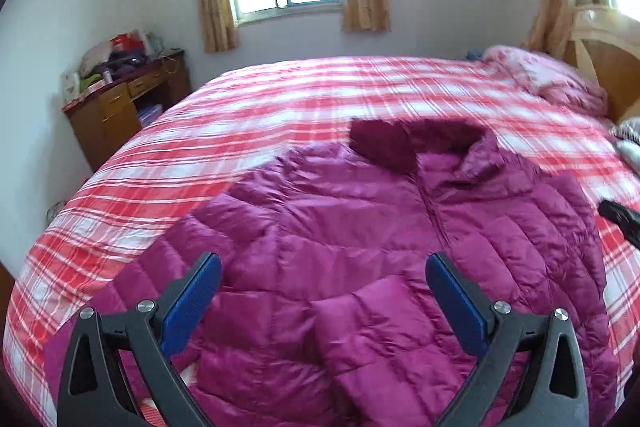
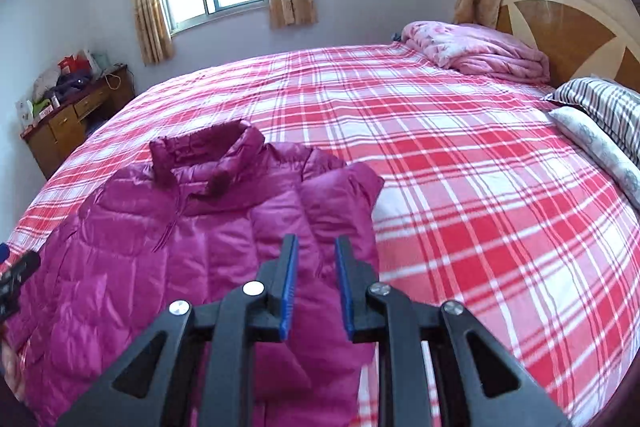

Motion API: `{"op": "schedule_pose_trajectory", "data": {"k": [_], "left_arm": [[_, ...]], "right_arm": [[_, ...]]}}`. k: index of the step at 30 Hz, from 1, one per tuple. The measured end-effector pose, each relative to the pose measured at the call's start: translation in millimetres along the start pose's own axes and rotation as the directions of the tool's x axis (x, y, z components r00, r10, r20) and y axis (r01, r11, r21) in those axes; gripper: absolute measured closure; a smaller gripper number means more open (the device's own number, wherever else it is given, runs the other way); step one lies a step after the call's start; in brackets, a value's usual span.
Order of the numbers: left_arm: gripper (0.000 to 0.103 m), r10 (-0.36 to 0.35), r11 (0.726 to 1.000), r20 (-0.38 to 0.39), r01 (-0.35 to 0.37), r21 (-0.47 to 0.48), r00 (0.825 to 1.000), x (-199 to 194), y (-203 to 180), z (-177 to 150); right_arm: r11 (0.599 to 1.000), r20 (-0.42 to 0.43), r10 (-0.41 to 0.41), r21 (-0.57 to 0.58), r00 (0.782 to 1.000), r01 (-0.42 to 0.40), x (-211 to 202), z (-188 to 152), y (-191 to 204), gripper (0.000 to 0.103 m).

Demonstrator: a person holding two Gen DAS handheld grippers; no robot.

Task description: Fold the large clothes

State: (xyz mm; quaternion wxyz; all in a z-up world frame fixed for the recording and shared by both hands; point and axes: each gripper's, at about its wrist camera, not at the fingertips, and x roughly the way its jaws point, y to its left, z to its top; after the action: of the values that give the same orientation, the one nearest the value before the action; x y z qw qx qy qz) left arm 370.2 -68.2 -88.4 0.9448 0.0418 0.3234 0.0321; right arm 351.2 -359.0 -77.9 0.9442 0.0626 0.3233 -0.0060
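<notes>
A magenta puffer jacket lies on a red plaid bedspread; left gripper gapes wide and empty, right gripper nearly closed, pinching a jacket fold

Jacket hem cut off at btm edge; desk clutter too small to ID
</notes>
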Motion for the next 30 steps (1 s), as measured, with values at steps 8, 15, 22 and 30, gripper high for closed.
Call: {"op": "schedule_pose_trajectory", "data": {"k": [8,15,22,30], "left_arm": [[0.001,0.075,0.997,-0.158,-0.07,0.037,0.985,58.9,-8.3,-41.3],[0.001,0.043,0.999,-0.195,-0.041,0.015,0.98,71.8,-6.3,-46.3],[0.001,-0.016,0.999,-0.231,0.006,-0.044,0.973,80.1,0.9,-46.4],[0.001,-0.006,0.98,-0.23,-0.04,-0.193,0.973,84.7,22.8,-47.4]], "right_arm": [[0.998,-0.126,0.038,-0.049,0.991,-0.044,45.4,-22.0,1.6,0.081],[0.995,-0.18,0.101,0.033,0.979,-0.096,59.0,-30.6,-15.3,0.083],[0.995,-0.037,0.096,0.026,0.995,-0.095,23.0,-19.8,-11.5,0.085],[0.999,-0.103,0.045,0.003,0.994,-0.045,57.0,-8.5,-4.9,0.085]]}}
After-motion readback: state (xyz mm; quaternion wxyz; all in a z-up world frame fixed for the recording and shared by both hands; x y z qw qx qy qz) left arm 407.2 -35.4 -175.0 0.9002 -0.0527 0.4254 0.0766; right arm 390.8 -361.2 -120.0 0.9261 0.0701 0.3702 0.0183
